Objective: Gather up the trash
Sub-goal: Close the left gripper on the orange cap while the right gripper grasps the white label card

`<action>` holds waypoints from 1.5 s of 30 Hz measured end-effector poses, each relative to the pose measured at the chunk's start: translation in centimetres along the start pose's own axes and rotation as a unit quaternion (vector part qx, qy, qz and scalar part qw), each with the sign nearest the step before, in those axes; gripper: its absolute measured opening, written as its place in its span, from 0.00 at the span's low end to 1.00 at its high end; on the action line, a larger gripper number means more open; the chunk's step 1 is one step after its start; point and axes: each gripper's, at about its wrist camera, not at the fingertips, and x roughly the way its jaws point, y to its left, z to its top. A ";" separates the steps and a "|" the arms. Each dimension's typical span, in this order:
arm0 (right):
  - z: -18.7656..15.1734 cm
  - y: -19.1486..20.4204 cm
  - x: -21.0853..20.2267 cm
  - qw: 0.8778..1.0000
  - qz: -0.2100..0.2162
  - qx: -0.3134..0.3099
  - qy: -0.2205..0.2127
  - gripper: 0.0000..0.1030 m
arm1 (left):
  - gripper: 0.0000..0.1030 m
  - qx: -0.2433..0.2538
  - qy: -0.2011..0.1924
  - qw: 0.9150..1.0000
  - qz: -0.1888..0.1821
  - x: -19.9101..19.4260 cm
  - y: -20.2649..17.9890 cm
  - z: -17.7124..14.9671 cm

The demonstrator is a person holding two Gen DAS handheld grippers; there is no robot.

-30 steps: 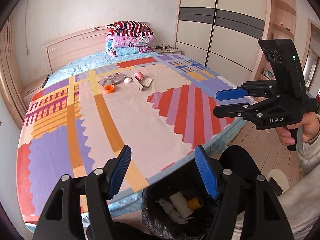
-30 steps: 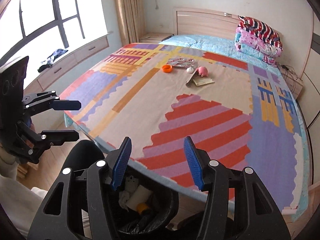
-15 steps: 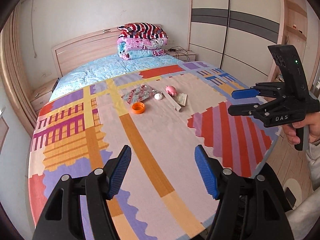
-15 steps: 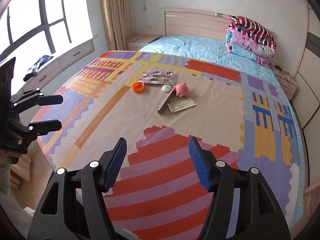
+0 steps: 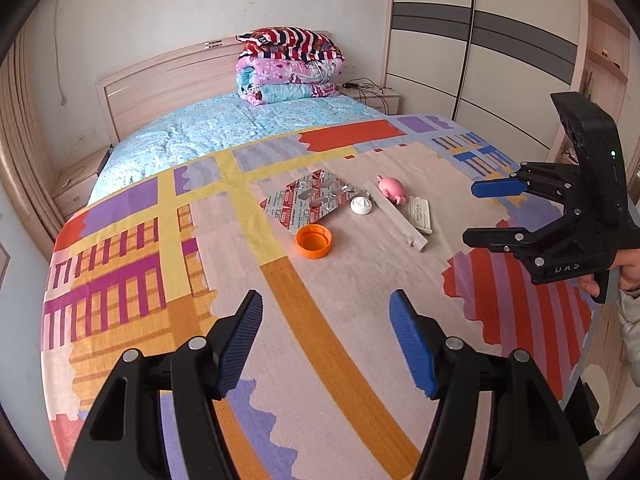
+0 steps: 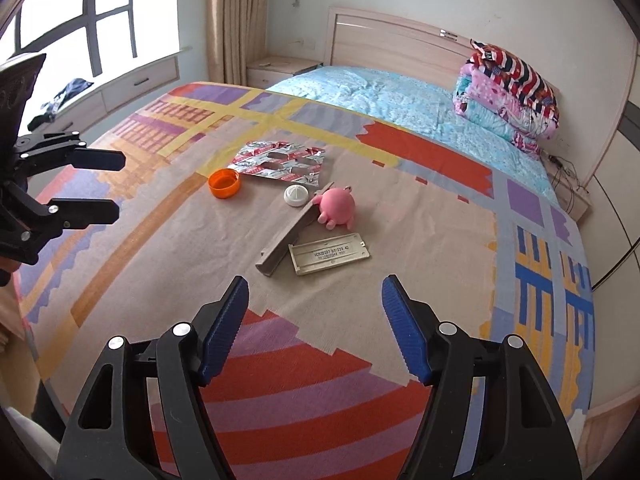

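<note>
While both hover above the bedspread, the left gripper and right gripper gape wide, holding nothing; the trash, including an orange cap, lies ahead.

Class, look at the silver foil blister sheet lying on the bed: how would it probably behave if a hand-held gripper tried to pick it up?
The silver foil blister sheet looks thin and crinkled, so it is probably light and would bend rather than stay rigid. It lies nearly flat on the soft patterned bedspread, so getting a finger under an edge may be awkward. Its torn pockets suggest it could crumple further when squeezed.
</note>
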 end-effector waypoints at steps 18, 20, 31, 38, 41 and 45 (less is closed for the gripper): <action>1.6 -1.6 4.6 1.000 0.016 -0.004 0.016 0.67 | 0.61 0.003 0.033 0.999 -0.014 6.8 1.7 2.6; 1.6 -1.8 4.8 1.000 0.021 0.003 0.015 0.67 | 0.61 0.000 0.032 0.999 -0.016 7.1 1.8 2.8; 1.2 -2.0 4.7 1.000 0.023 0.015 0.014 0.55 | 0.28 0.004 0.033 0.999 -0.016 8.3 1.6 3.2; 1.1 -2.0 4.1 0.999 0.022 0.027 0.012 0.55 | 0.28 0.011 0.031 0.999 -0.015 7.4 1.1 2.8; 1.1 -1.7 3.4 1.000 0.019 0.024 0.009 0.55 | 0.28 0.014 0.028 0.999 -0.011 6.6 0.8 2.7; 1.0 -1.3 2.1 1.000 0.009 0.019 0.005 0.55 | 0.28 0.020 0.022 1.000 -0.007 5.1 0.0 2.5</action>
